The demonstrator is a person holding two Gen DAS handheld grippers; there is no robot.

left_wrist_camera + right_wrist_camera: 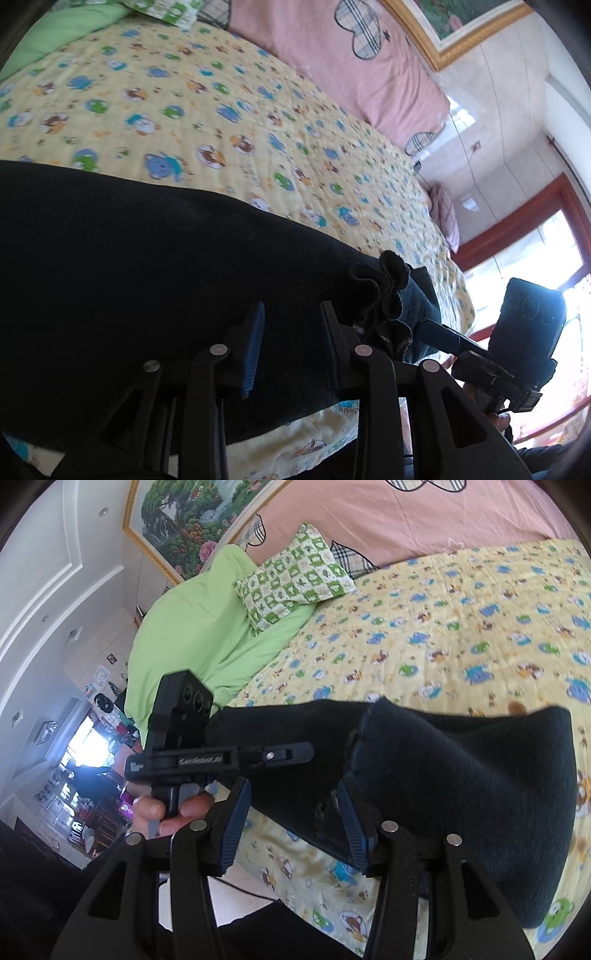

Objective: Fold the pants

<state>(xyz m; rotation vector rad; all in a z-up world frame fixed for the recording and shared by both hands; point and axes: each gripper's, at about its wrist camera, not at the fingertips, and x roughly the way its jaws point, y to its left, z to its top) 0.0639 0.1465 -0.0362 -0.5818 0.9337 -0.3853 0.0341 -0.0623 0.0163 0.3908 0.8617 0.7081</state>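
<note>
Dark navy soft-knit pants [129, 266] lie across the lower left of frame on my yellow cartoon-print quilt [229, 122]. Limp, light fabric; I'd grab the frilly hem. Left gripper [291, 317] released, jaws apart over cloth. Right gripper [291, 805] also unclenched, pants edge between its jaws.

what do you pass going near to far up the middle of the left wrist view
left gripper → dark pants → yellow cartoon-print quilt → pink headboard cover
</note>
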